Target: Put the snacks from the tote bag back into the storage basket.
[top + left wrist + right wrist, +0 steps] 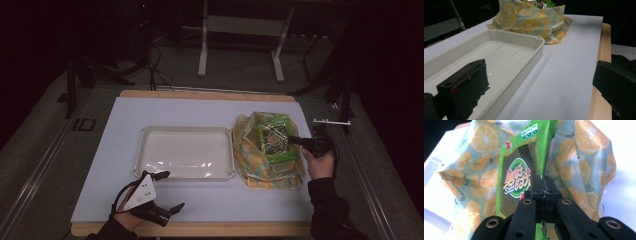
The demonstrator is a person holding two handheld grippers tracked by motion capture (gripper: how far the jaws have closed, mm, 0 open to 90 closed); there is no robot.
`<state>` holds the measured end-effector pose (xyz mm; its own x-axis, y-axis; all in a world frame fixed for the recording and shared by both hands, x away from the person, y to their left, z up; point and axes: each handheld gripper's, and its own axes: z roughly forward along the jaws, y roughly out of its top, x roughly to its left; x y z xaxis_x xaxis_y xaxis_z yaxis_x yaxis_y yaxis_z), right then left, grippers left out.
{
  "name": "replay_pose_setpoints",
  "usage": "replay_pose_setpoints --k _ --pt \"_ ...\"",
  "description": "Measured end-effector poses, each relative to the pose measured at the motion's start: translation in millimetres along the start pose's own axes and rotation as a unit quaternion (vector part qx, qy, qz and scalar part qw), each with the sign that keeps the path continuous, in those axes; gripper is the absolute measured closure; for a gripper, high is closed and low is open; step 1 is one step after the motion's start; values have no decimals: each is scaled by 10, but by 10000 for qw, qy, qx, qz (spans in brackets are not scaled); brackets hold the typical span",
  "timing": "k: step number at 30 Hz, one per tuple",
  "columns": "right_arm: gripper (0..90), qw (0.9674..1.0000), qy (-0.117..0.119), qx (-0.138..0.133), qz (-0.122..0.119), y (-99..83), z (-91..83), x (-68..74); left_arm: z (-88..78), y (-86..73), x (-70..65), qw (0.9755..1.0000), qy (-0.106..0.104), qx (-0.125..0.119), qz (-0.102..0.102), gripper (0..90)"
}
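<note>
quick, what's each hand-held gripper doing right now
Left hand-held gripper: open, holding nothing, near the white tray.
Right hand-held gripper: closed on the green snack packet in the fruit-print bag.

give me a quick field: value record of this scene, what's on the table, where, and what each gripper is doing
surface: white sheet on a wooden table
tray: white tray, centre, nothing in it
bag: fruit-print bag, lying just right of the tray
packet: green snack packet, on the bag's opening
right gripper: shut on the packet's edge
left gripper: open, holding nothing, at the tray's near left corner
</note>
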<state>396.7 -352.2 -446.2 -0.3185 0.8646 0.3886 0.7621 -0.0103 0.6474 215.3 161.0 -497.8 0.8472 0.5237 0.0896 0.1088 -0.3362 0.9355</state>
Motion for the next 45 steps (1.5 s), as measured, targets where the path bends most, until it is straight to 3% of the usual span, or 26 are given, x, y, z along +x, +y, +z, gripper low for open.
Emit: replay_pose_setpoints --k 35,45 --pt "891 9983 -25 -496 293 -128 -605 -202 12 -5 1 10000 23 -68 2 4" --pt "890 9975 -28 -640 311 -124 -718 -185 12 -3 -9 10000 54 -43 57 5"
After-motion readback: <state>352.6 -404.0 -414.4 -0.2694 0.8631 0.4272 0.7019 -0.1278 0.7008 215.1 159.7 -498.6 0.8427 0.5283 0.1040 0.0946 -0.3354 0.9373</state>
